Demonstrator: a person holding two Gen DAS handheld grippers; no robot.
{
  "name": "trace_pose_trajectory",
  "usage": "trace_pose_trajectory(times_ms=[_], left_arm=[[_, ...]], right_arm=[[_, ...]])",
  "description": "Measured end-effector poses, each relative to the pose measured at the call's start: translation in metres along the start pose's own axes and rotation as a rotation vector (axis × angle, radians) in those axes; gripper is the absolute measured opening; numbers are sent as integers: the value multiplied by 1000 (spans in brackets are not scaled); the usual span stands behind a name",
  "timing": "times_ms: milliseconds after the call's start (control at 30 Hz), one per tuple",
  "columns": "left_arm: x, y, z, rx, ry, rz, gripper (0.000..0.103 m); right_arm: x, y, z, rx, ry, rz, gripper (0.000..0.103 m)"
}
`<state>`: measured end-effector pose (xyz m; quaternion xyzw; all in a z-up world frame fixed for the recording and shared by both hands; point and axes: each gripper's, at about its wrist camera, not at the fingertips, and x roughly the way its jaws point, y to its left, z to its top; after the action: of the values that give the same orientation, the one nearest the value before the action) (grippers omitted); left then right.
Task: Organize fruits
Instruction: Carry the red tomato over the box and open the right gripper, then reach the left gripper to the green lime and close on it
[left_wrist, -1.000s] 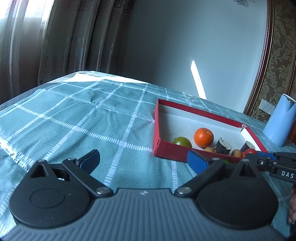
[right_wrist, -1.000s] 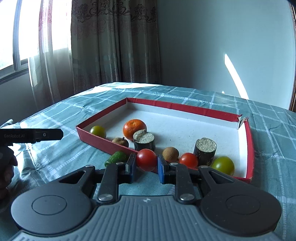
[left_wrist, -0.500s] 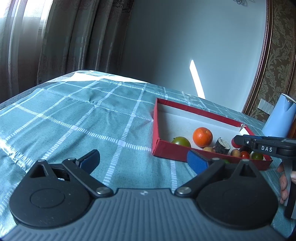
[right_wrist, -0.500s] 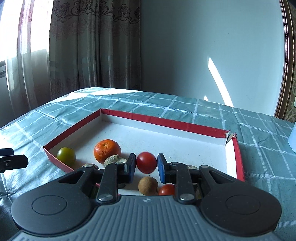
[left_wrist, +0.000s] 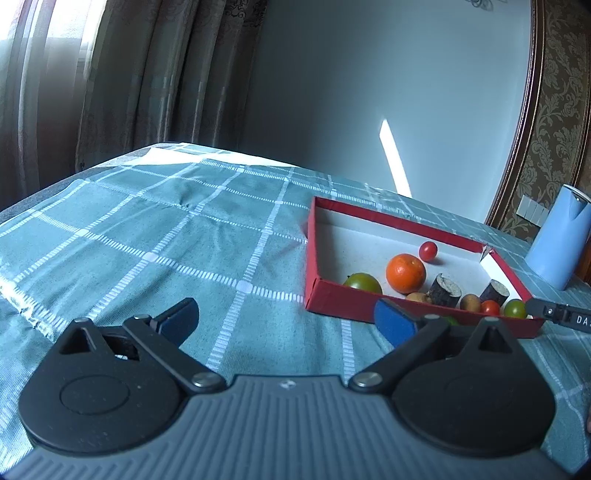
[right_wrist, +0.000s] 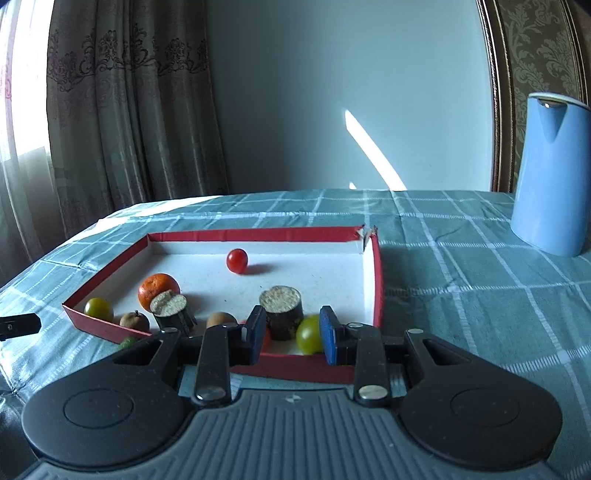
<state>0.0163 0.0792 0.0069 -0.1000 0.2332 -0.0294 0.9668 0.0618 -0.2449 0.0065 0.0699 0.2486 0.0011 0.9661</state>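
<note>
Over the red box (right_wrist: 376, 280): right gripper (right_wrist: 291, 334) spread open, holding nothing.
Red tomato (right_wrist: 237, 260): lying loose, near the back wall.
Left gripper (left_wrist: 284, 321): wide open, empty.
Next: maybe the green fruit (right_wrist: 127, 342) outside the box; grab gently.

Blue jug (right_wrist: 550, 173) stands upright on the teal checked tablecloth (left_wrist: 147, 229); patterned curtains (right_wrist: 122, 110) hang behind.

A: Tray (right_wrist: 376, 280): red walls, white speckled floor. Cloth (left_wrist: 147, 236): teal, white check.
B: Noted. Tomato (right_wrist: 236, 260) red, mandarin (right_wrist: 158, 290) orange, jug (right_wrist: 550, 177) pale blue. Curtain (right_wrist: 122, 110): brown, floral band.
</note>
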Motion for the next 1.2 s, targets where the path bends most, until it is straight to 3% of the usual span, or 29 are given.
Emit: trace_pose_trajectory(times_ms=[100,167,233,300,600,667,767,833,1033,1133,1200], left_arm=[[-6,-15,-1,70,-32,10,103],[-12,-30,-4,134,-69,18,103],[-15,-44,-6,162,-84,10,103],[-15,-61,-8,190,-88,-10,103],[2,-131,-22,352,-64,-35,103],[4,-139,-26,382,-57,-35,103],[9,-143,-28,389,-31,-38,103],[12,-143,-28,380,-15,-50,103],[27,-147,-24,363,19,-18,103],[42,-146,-19,322,78,30,102],[52,-141,-16,275,137,40,92]], right_arm=[[-10,-3,-8,1,-33,16,36],[-18,-3,-11,14,-68,16,55],[-25,-6,-13,26,-89,20,62],[-29,-9,-15,33,-108,-10,62],[-23,-33,-18,143,-46,-79,64],[-18,-32,-20,138,1,-84,83],[-14,-28,-22,121,41,-92,84],[-5,-28,-23,115,114,-108,87],[-4,-27,-25,105,122,-114,92],[-4,-27,-24,105,123,-114,92],[-4,-26,-24,103,124,-114,92]])
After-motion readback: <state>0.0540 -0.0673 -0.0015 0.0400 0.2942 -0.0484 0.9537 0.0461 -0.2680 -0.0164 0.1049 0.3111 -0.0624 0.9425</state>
